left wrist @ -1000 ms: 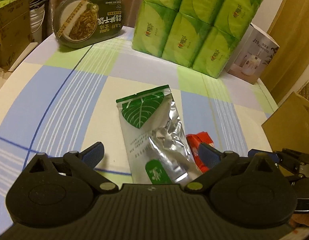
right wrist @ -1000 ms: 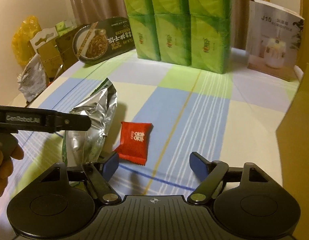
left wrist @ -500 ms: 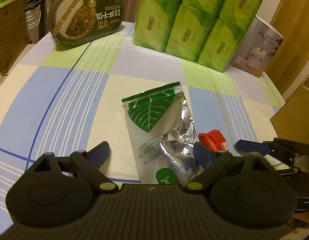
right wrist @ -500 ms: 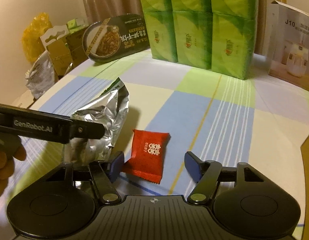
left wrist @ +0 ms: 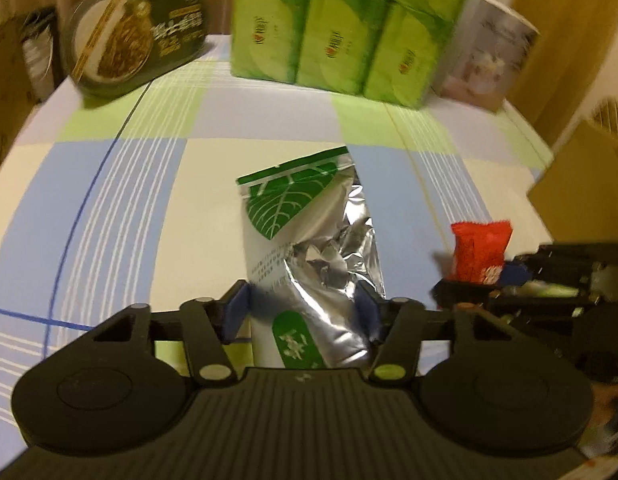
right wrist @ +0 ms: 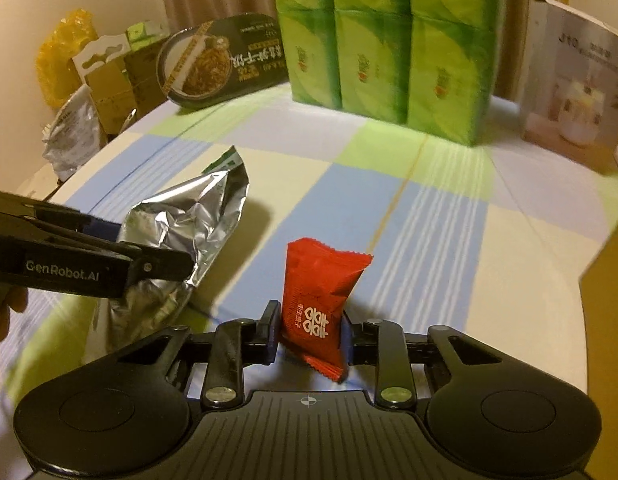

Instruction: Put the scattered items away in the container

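Left gripper (left wrist: 303, 312) in left wrist view: clamped across lower end of silver-and-green foil pouch (left wrist: 309, 248), pads pressed to both crumpled sides; pouch lifted at near end, far end apparently close to or on checked tablecloth (left wrist: 149, 184), contact not resolved. Judged risk: slick, creased foil could slide out of pads, or collapse further, if swung quickly. At right of same view, right gripper seen side-on with red snack packet (left wrist: 481, 251) standing up from its tips. Brown cardboard surface (left wrist: 581, 184) at right edge, cut off; likely the container, opening not visible, so drop point uncertain. Whole view motion-blurred; print on pouch unreadable. Right wrist view: right gripper (right wrist: 309, 334) closed on lower half of red snack packet (right wrist: 319, 300), packet upright and slightly tilted, clear of cloth as far as could be told. Judged risk: grip sits low on a puffy wrapper, so packet could pivot or squeeze out during carry. Left gripper (right wrist: 161, 260) entered from left, holding foil pouch (right wrist: 189, 216); two loads near each other, collision possible on converging toward one box. Only a brown edge (right wrist: 605, 280) of cardboard visible at right. Fingers (right wrist: 5, 308) at left border partly cut off.
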